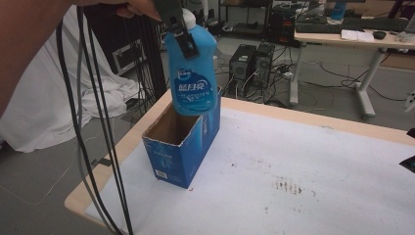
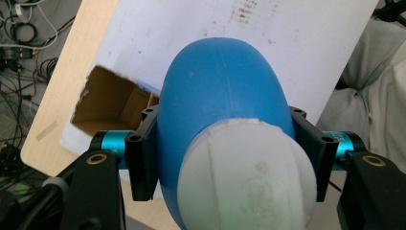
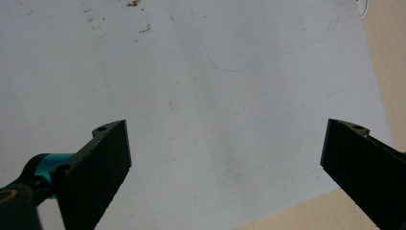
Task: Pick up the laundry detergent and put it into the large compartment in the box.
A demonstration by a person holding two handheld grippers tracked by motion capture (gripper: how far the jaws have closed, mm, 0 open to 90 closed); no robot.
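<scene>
We can't read the small print on the blue bottle (image 1: 194,81) label, too blurry. Its bottom edge hides part of the open blue carton (image 1: 178,147) behind it; carton inside is dark, contents unclear. Left gripper (image 1: 182,36) body is cut off at top edge. Right gripper (image 3: 225,158) jaws are cropped at bottom.

Lab or office: desktop towers (image 1: 252,61), tangled floor cables (image 1: 337,78), keyboard-laden desk (image 1: 352,36).
</scene>
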